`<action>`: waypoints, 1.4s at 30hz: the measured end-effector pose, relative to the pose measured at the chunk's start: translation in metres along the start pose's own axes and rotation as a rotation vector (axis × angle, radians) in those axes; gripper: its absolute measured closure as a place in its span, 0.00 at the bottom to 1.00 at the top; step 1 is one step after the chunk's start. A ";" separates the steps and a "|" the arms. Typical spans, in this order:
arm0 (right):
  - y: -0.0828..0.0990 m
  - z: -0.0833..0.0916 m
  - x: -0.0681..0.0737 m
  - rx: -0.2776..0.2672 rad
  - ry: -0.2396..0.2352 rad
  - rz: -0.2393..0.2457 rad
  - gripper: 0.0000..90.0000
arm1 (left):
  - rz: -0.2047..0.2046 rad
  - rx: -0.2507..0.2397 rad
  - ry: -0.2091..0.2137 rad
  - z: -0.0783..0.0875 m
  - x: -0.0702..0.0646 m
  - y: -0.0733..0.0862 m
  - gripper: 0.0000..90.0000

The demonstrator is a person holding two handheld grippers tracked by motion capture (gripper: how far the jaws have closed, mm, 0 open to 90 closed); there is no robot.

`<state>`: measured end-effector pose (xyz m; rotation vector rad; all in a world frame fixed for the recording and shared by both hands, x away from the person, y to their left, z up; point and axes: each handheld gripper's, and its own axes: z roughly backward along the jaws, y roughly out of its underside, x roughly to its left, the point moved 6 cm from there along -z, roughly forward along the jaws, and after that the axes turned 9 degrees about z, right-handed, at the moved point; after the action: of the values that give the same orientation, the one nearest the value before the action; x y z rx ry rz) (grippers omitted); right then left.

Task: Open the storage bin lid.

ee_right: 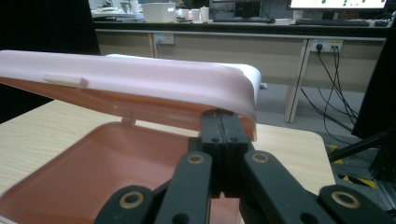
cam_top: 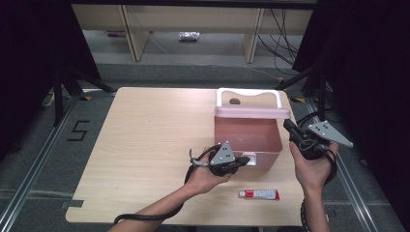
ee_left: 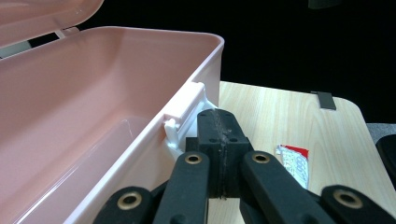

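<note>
Box: pink plastic, empty, lid half raised. Left gripper, jaws clenched on nothing, touches the box's front latch; right gripper, likewise clenched, sits under the lid's right corner. Tube lies near the box's front. Likely light, rigid, slick; best handled by the lid edge.

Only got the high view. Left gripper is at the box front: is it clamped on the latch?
Observer: No. In the left gripper view the left gripper is shut on nothing, with its tips beside the white latch on the pink box.
Operator: And the right one?
Observer: In its own view the right gripper is shut as well, holding nothing. Its tips sit just under the rim of the raised lid, near a corner. I cannot tell whether they touch it.
</note>
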<state>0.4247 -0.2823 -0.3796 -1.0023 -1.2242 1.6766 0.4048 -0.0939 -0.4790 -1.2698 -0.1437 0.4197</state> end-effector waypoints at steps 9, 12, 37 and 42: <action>-0.005 -0.005 -0.001 -0.019 0.003 -0.003 1.00 | -0.001 0.001 0.000 0.000 0.000 0.000 0.99; -0.006 -0.006 -0.001 -0.017 0.009 -0.013 1.00 | -0.001 0.000 0.000 0.000 0.000 0.000 0.99; -0.013 -0.017 -0.004 -0.030 0.012 -0.017 1.00 | 0.001 -0.001 0.000 0.000 0.000 0.000 0.99; -0.015 -0.019 -0.004 -0.038 0.017 -0.019 1.00 | 0.001 0.001 0.000 0.000 0.000 0.000 0.99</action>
<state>0.4457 -0.2770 -0.3685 -1.0228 -1.2542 1.6327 0.4049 -0.0940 -0.4790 -1.2691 -0.1430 0.4202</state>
